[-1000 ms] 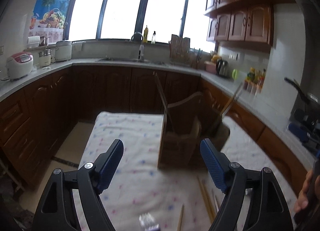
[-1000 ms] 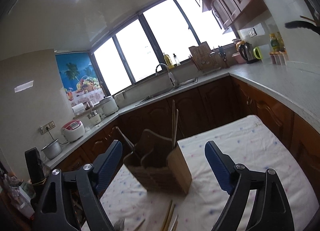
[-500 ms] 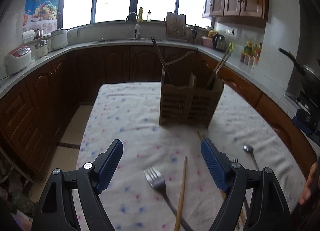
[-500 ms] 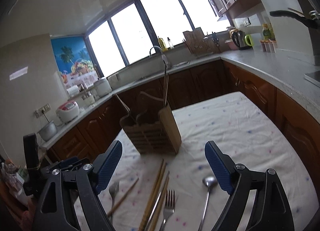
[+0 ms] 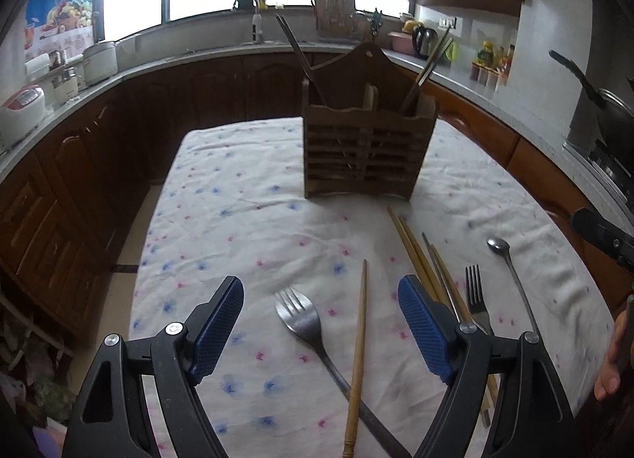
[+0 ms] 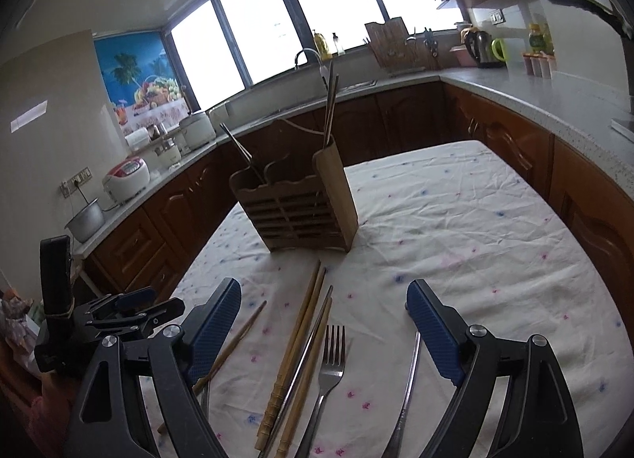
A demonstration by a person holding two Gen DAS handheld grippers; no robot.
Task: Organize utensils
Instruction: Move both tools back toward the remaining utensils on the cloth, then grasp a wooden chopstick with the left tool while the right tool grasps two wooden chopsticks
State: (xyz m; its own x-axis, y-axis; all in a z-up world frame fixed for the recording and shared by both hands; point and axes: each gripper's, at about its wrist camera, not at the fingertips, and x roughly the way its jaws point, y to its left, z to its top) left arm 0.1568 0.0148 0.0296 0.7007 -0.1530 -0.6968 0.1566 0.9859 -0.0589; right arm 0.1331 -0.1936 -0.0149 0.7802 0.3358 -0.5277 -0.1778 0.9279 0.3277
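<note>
left gripper and right gripper jaws both wide apart, holding and touching nothing

Clothed table: caddy, forks, chopsticks, spoon.

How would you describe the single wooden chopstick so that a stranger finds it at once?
Start at the wooden utensil holder standing on the flowered tablecloth. Nearer the camera lies a broad fork, and the single chopstick crosses over its handle. Unlike the bundled chopsticks further right, it lies alone.
</note>
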